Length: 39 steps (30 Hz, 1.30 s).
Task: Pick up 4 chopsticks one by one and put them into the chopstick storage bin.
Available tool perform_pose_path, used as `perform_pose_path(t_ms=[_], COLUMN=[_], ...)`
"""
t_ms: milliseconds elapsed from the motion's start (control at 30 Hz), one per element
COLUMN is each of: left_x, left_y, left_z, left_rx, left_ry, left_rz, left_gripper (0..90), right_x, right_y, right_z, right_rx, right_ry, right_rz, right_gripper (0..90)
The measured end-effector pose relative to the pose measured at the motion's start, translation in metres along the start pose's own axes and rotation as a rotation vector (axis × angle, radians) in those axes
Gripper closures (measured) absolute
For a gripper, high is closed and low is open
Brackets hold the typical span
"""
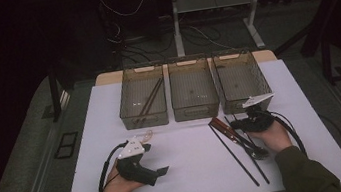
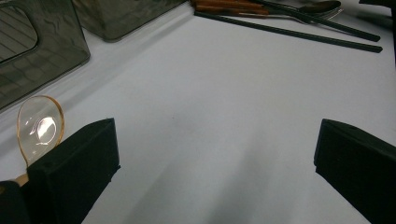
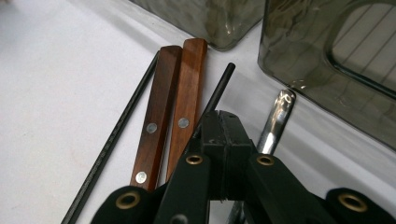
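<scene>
A: Right gripper [image 3: 223,126] — your jaws are pressed together, resting over the cutlery pile at the right of the desk [image 1: 194,173]. A black chopstick [image 3: 215,97] runs in right under the tips; I cannot tell whether it is pinched between them or just passes below.

B: How will that chopstick handle?

A: My guess is light, stiff, thin and smooth, so it will likely roll or swivel if you grip it at one end. Take it nearer the middle, jaws across the shaft.

B: What lies around it?

A: Two wooden handles [image 3: 170,102] lie side by side just to its left, touching each other; a second black chopstick [image 3: 112,140] runs along their far side. A shiny metal handle [image 3: 275,121] lies just to the right, near the right-hand bin [image 1: 242,80]. All packed close, so you could drag a neighbour along on the lift.

B: Left gripper?

A: Left gripper [image 2: 215,154] has its jaws spread wide over bare desk, nothing between them. A clear amber plastic spoon [image 2: 39,126] lies just beside one jaw — probably very light and easily flicked away.

B: Bins?

A: Three smoky plastic bins in a row at the back. The left bin [image 1: 142,96] holds brown sticks; the middle bin [image 1: 193,88] looks empty. The bin walls stand close ahead of your right gripper, so lift well up before you go forward.
</scene>
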<state>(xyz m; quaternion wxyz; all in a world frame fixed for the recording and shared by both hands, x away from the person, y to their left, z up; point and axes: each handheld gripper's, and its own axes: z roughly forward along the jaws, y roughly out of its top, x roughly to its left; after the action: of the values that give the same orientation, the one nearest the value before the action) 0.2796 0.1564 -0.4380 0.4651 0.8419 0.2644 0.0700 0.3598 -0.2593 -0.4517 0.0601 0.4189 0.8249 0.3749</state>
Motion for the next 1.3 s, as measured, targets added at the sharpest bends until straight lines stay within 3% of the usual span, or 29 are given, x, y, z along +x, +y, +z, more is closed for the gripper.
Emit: perform_pose_path(t_ms=[500,900,1300], left_x=[0.000,0.000,0.000], left_y=[0.000,0.000,0.000], left_z=[0.000,0.000,0.000], left_rx=[0.000,0.000,-0.001], left_ry=[0.000,-0.001,0.001], left_rz=[0.001,0.001,0.001], left_gripper=[0.0,0.0,0.0], right_x=[0.011,0.024,0.029], right_y=[0.005,0.008,0.010], right_z=[-0.002,0.003,0.000], right_rx=[-0.032,-0.023,-0.026], right_ry=[0.005,0.026,0.029], right_rz=[-0.039,-0.076,-0.092], right_gripper=[89.7,89.7,89.7])
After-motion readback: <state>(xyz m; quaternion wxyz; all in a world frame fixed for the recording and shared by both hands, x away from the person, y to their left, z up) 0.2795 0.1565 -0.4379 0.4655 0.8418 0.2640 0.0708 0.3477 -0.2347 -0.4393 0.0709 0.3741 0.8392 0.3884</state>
